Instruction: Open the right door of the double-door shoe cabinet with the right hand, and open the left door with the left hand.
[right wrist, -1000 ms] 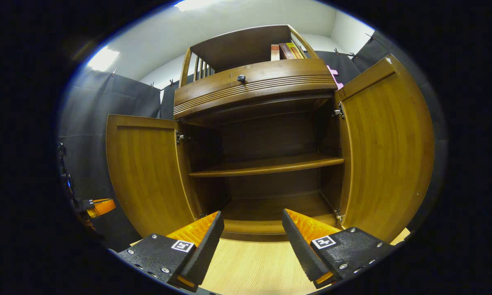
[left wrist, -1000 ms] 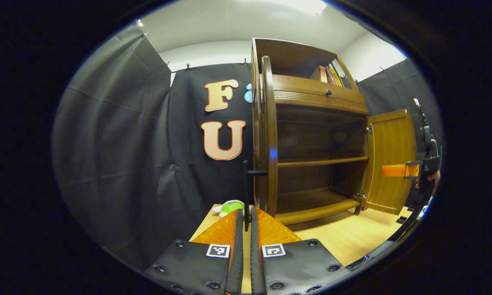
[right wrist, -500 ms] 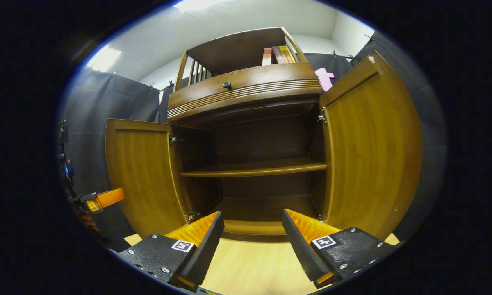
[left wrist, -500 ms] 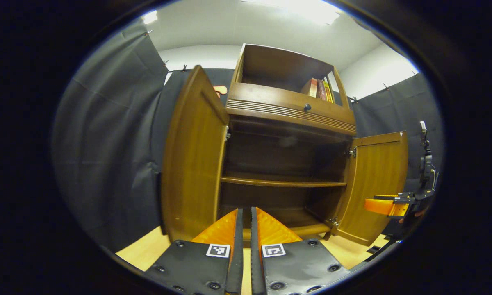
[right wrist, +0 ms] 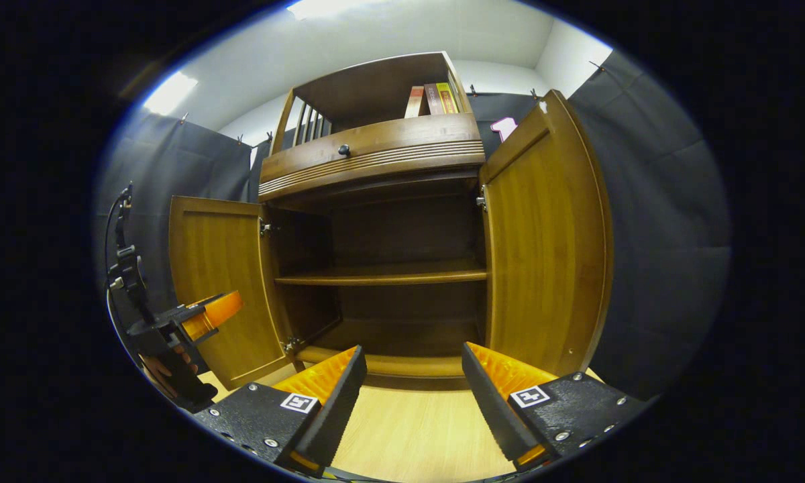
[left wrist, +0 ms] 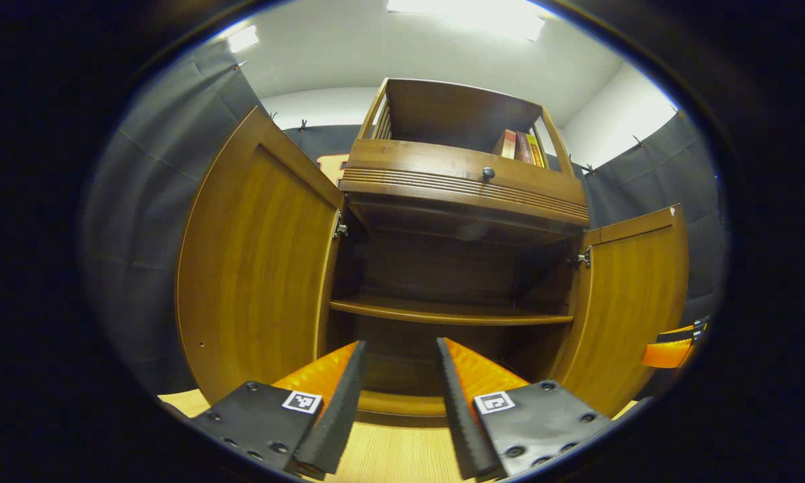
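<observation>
Cabinet of brown wood at frame centre, both doors swung wide; left gripper and right gripper, jaws apart and empty, should withdraw straight back.

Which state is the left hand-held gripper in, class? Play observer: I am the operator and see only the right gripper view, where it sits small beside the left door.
Observer: In the left gripper view, the left hand-held gripper is open, with nothing between its jaws.
Operator: What does it face?
Observer: The open middle of the cabinet. The shelf lies straight ahead, between the left door and the right door.
Operator: Where is my right hand-held gripper from there?
Observer: At the far right edge, beside the right door's free edge. I cannot tell whether they touch.
</observation>
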`<state>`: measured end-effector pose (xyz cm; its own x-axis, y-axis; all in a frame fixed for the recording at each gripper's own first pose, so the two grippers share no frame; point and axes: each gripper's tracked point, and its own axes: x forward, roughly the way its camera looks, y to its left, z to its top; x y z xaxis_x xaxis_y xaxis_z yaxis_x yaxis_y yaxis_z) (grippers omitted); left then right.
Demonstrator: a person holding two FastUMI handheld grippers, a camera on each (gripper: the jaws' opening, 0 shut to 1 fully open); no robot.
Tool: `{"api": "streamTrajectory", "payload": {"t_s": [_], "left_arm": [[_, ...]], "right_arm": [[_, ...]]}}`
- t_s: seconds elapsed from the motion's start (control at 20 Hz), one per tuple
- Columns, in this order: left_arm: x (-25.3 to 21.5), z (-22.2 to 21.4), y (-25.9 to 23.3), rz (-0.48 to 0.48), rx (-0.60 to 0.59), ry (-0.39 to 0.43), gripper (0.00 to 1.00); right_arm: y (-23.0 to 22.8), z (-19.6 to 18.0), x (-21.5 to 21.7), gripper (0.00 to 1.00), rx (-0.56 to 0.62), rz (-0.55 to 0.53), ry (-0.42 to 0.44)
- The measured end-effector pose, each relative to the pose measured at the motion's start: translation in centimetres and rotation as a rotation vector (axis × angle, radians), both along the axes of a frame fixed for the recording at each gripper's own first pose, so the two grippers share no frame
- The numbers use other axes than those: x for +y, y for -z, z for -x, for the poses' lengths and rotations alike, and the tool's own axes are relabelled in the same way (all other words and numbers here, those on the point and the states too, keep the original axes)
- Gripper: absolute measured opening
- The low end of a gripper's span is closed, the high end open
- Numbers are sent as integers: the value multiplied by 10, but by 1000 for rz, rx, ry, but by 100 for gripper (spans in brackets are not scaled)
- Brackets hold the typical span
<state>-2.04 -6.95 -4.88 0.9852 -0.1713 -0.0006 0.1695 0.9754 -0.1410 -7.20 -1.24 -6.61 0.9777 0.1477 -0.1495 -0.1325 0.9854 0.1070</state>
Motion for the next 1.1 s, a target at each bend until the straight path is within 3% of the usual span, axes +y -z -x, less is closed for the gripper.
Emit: {"api": "streamTrajectory", "payload": {"t_s": [0.1, 0.25, 0.3, 0.7, 0.95, 1.0, 1.05, 1.1], "left_arm": [[-5, -1, 3, -1, 17, 6, 75], [1, 0, 8, -17, 34, -9, 99], [5, 2, 9, -24, 42, -19, 95], [32, 3, 5, -64, 58, -101, 94], [37, 0, 3, -93, 57, -104, 94], [37, 0, 2, -101, 57, -100, 95], [37, 0, 2, -106, 59, -95, 95], [36, 1, 2, -105, 63, -87, 95]], "right_arm": [[2, -1, -2, 89, 3, -7, -9], [3, -4, 1, 89, 2, -18, -24], [3, -4, 1, 100, 0, -17, -28], [11, -17, 18, 100, 6, -29, -69], [9, -22, 26, 100, -7, -37, -81], [11, -22, 25, 89, -8, -35, -78], [12, -22, 24, 100, -5, -34, -72], [14, -23, 24, 100, -2, -38, -71]]}}
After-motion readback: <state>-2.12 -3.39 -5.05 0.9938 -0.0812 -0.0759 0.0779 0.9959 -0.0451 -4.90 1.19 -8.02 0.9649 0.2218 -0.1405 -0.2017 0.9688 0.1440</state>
